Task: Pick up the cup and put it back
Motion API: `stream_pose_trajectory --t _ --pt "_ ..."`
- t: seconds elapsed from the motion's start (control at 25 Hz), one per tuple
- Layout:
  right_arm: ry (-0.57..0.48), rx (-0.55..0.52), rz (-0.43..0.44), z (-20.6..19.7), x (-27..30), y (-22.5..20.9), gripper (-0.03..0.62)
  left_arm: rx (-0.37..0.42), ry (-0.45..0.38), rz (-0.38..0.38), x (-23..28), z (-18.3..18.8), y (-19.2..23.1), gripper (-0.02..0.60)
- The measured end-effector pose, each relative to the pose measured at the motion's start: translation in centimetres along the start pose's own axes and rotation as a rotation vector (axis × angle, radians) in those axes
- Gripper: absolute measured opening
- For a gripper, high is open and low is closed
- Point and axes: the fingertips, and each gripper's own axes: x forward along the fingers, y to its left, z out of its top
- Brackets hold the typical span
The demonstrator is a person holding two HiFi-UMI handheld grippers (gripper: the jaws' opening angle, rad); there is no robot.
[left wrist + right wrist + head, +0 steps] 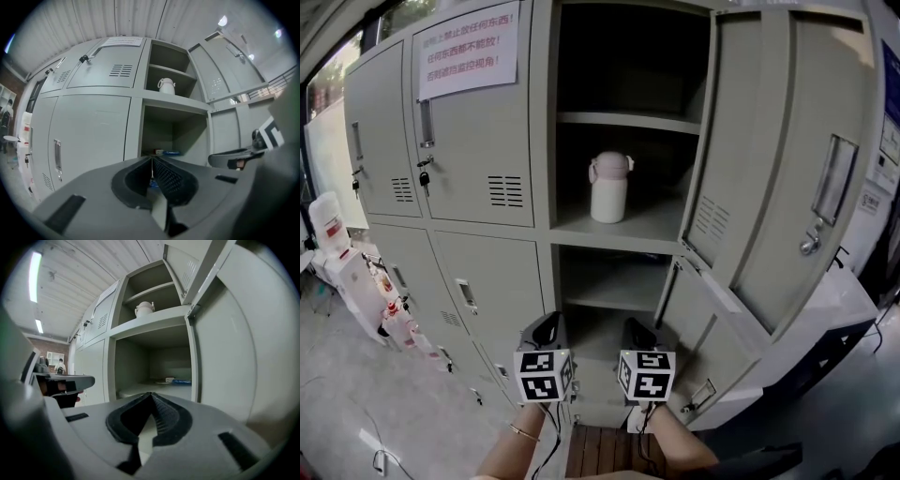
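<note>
Your head view is moderately bright and evenly lit. The grey locker fronts (478,141) show no hard shadows, while the open compartments (619,56) darken toward the back, so the white cup (609,187) stands out sharply. Straight lines bow toward the edges. Both gripper views are round fisheye pictures with black corners. A strip light (35,273) glares at the upper left of the right one. The left gripper (152,159) and right gripper (151,394) look soft up close.
</note>
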Motion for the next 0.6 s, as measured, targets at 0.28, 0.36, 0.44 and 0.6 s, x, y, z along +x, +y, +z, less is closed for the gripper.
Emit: stream_pose_trajectory --t 0.28,0.36,0.44,0.6 --pt "0.011 0.021 0.0 -0.2 0.0 0.2 -0.009 -0.007 0.006 0.001 0.5 -0.4 0.7 0.011" --pt "0.004 0.031 -0.009 0.0 0.1 0.0 -0.009 -0.012 0.01 0.001 0.6 -0.5 1.0 0.011" --pt "0.001 0.037 -0.018 0.1 0.1 -0.3 -0.009 -0.015 0.009 0.0 0.7 -0.5 1.1 0.011" --pt "0.005 0.044 -0.031 -0.1 0.2 -0.6 -0.009 -0.019 0.008 -0.003 0.7 -0.5 1.5 0.011"
